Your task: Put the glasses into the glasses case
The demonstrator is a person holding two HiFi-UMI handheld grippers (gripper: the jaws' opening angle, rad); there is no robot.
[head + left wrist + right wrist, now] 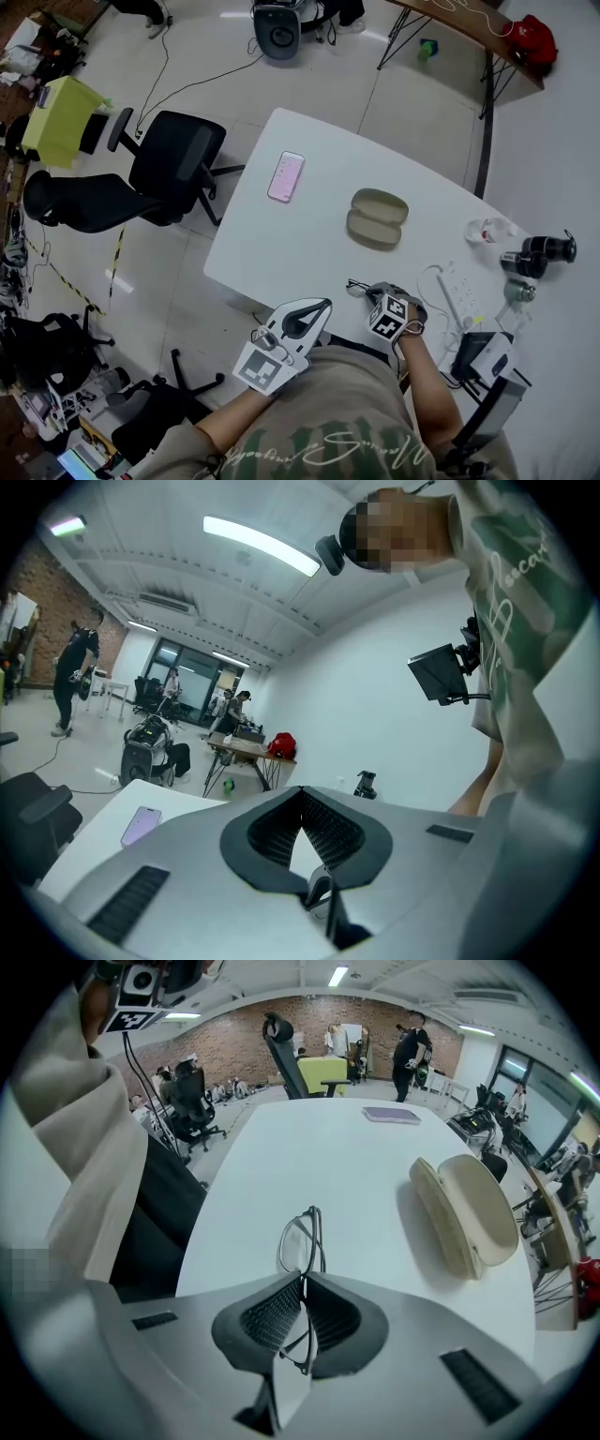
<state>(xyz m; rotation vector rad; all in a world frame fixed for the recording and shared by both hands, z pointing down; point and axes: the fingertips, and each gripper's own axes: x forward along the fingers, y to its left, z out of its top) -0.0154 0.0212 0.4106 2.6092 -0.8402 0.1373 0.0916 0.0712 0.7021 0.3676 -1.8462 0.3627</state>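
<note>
Your right gripper (302,1277) is clamped on the glasses (302,1237) at the near edge of the table (281,253) — frame forward, ready for carrying to the open glasses case (466,1211), well apart. Your left gripper (302,791) is closed on nothing — held clear.

Pink phone (286,176); white table (281,246) (black chair (178,155) beside)

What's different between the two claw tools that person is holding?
The right gripper is clamped on the glasses; the left gripper is closed on nothing. The right gripper points low along the table toward the case; the left gripper tilts up toward the room. Both have jaws together.
</note>
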